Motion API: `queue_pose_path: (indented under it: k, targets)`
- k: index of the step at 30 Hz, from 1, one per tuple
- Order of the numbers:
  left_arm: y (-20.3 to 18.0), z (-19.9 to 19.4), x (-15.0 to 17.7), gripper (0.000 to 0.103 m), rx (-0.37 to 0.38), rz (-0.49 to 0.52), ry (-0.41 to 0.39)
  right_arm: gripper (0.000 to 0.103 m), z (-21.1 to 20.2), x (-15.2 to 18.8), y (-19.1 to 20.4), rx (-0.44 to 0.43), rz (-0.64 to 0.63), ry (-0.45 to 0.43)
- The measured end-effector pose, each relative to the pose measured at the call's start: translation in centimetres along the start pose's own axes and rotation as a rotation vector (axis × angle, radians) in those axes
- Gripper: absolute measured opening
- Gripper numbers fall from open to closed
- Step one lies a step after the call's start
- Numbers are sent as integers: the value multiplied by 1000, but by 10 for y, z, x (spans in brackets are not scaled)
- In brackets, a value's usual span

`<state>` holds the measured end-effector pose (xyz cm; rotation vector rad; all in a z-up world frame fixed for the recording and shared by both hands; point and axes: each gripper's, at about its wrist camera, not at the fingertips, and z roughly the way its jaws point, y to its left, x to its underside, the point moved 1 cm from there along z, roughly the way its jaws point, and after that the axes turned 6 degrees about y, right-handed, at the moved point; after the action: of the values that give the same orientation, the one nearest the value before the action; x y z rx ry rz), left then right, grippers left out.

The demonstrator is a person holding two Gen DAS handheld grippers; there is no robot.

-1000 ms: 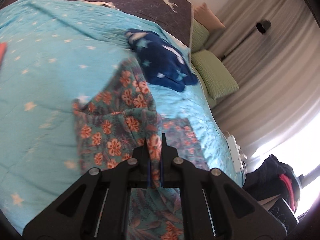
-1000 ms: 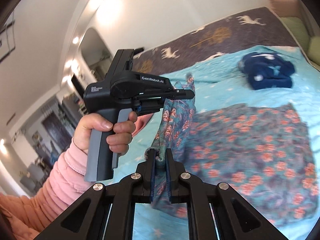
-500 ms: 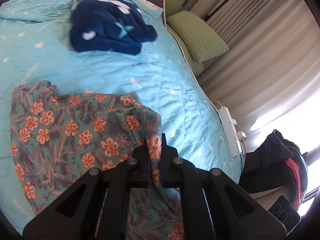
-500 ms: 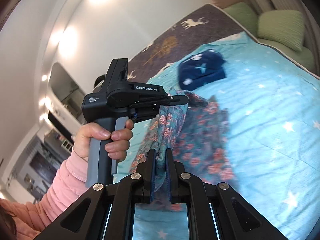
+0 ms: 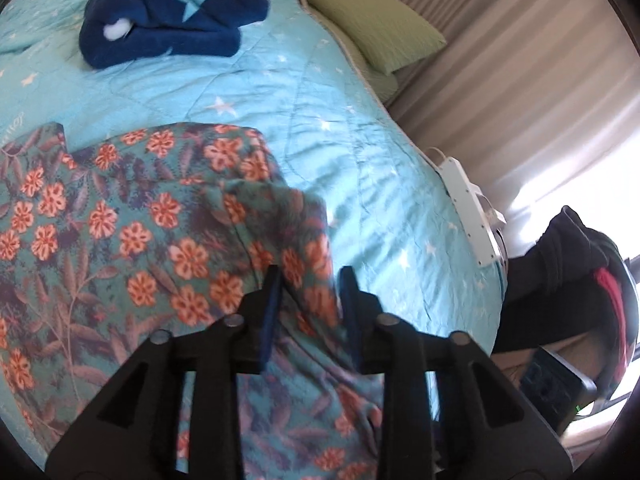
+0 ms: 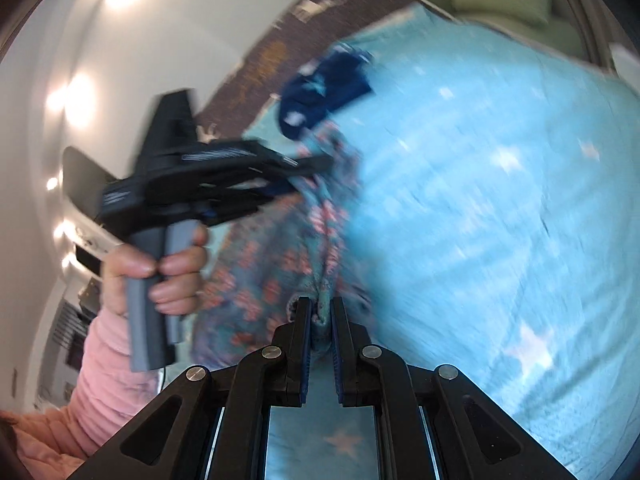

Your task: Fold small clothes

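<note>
A teal floral garment with orange flowers (image 5: 160, 220) lies folded over on the turquoise star bedspread (image 5: 320, 120). My left gripper (image 5: 310, 280) is open, its fingers apart with a fold of the garment lying loose between them. In the right wrist view, blurred by motion, my right gripper (image 6: 320, 312) is shut on a bunched edge of the floral garment (image 6: 280, 272). The left gripper (image 6: 316, 164) shows there too, held by a hand in a pink sleeve, its tip over the cloth.
A folded navy star garment (image 5: 168, 16) lies farther up the bed. Green pillows (image 5: 372, 28) sit at the bed's far side by beige curtains. A white power strip (image 5: 468, 208) and a dark bag (image 5: 568, 280) lie beyond the bed's right edge.
My left gripper has opened and let go of the floral garment, which has dropped onto the bed. The right gripper has swung quickly, still gripping its edge.
</note>
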<state>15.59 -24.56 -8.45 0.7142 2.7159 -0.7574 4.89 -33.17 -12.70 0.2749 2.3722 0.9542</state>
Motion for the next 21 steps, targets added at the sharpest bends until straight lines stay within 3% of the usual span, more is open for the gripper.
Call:
queue_pose_path:
  k: [2, 4, 7, 8, 14, 15, 17, 19, 20, 21]
  targets:
    - [-4, -13, 7, 49, -9, 26, -23, 10, 1, 3, -11, -23, 36, 17]
    - [-7, -32, 21, 53, -26, 67, -67, 12, -1, 4, -15, -45, 53, 23]
    - [-1, -53, 44, 57, -55, 95, -105, 28, -9, 0, -21, 1, 51, 14]
    - [4, -59, 54, 57, -68, 95, -113, 29, -15, -3, -23, 22, 49, -2]
    - [54, -79, 123, 57, -170, -21, -146, 30, -33, -44, -25, 15, 17, -34]
    - [60, -80, 130, 57, -171, -41, -145, 32, -32, -52, -24, 12, 8, -33]
    - [71, -81, 150, 57, -174, -60, -149, 47, -26, -71, -20, 11, 2, -31]
    - [74, -76, 164, 57, -266, -59, -130, 49, -17, -90, -14, -20, -10, -21]
    - [76, -72, 169, 62, -293, -70, -102, 50, -7, -104, -10, -44, -15, -4]
    - [82, -68, 173, 62, -275, -105, -85, 50, 1, -112, -7, -58, -20, 9]
